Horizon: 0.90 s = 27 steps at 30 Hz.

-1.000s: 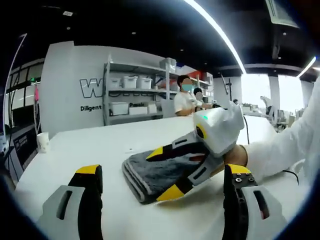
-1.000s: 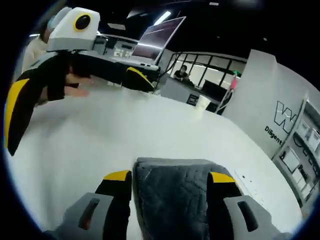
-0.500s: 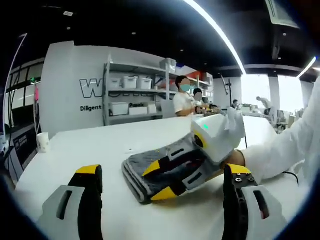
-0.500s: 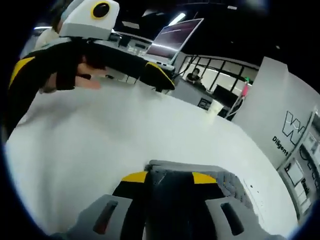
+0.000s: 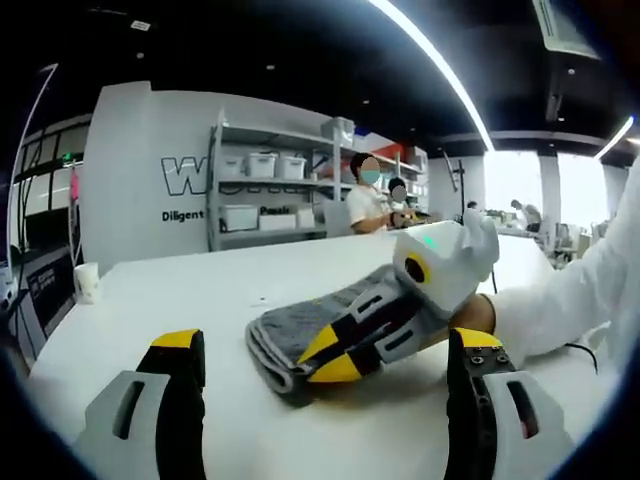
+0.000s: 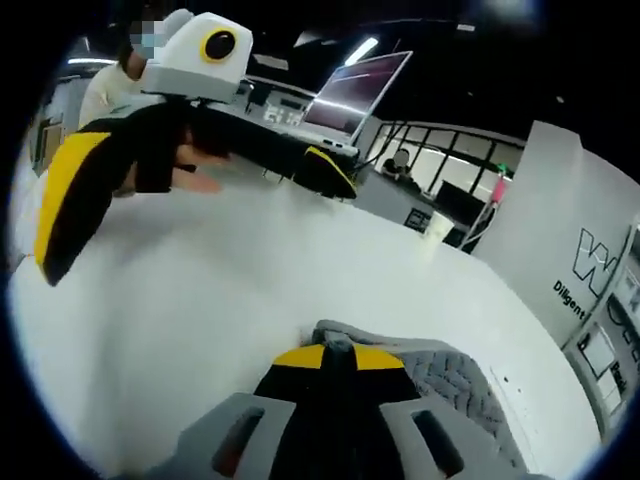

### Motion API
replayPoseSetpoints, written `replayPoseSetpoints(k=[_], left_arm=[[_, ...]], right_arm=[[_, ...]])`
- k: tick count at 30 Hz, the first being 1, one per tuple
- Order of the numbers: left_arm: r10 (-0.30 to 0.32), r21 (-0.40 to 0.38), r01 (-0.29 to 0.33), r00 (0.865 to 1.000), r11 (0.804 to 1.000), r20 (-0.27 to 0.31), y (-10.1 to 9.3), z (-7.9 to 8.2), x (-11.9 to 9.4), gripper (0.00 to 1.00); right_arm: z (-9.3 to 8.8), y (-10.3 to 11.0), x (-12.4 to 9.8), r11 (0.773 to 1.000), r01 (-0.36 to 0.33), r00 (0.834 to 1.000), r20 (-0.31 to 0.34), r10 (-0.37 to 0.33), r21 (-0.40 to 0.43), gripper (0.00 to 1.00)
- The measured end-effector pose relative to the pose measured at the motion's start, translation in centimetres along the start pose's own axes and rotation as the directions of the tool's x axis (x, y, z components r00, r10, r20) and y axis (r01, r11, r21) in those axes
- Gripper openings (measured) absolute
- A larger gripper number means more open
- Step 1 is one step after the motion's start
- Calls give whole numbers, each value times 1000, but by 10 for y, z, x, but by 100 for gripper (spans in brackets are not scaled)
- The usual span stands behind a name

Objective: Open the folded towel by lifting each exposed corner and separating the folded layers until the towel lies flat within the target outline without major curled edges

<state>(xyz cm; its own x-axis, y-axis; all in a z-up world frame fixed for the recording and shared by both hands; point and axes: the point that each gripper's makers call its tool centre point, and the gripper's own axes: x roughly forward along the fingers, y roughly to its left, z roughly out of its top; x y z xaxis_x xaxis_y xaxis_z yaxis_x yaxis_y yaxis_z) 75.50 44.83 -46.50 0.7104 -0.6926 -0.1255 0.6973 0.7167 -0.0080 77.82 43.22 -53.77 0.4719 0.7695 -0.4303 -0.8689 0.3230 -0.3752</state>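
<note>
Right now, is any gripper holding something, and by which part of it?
The right gripper is shut on the near edge of the folded grey towel. The left gripper is open and holds nothing.

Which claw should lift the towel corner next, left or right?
Right. The right claw is already pinched on the near edge of the gray towel, jaws together. The left claw hangs open, short of the towel, holding nothing.

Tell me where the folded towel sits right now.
In the left gripper view the folded grey towel lies on the white table just ahead, with the right tongs closed on its near edge.
</note>
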Motion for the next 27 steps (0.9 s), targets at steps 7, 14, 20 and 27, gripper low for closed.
replayPoseSetpoints(k=[7,14,20,27], left_arm=[[4,0,-4,1000,1000,-4,2,-1,0,100],[8,1,-8,1000,1000,-6,3,-1,1,100],[8,0,-8,1000,1000,-3,3,-1,0,100],[8,1,-8,1000,1000,-3,3,0,0,100]], right_arm=[[5,-4,-10,999,3,999,32,-5,37,1],[8,-18,-23,998,45,997,53,-47,47,0],[4,-25,-31,996,65,996,57,-69,67,0],[-3,-19,-30,996,52,997,46,-55,66,0]])
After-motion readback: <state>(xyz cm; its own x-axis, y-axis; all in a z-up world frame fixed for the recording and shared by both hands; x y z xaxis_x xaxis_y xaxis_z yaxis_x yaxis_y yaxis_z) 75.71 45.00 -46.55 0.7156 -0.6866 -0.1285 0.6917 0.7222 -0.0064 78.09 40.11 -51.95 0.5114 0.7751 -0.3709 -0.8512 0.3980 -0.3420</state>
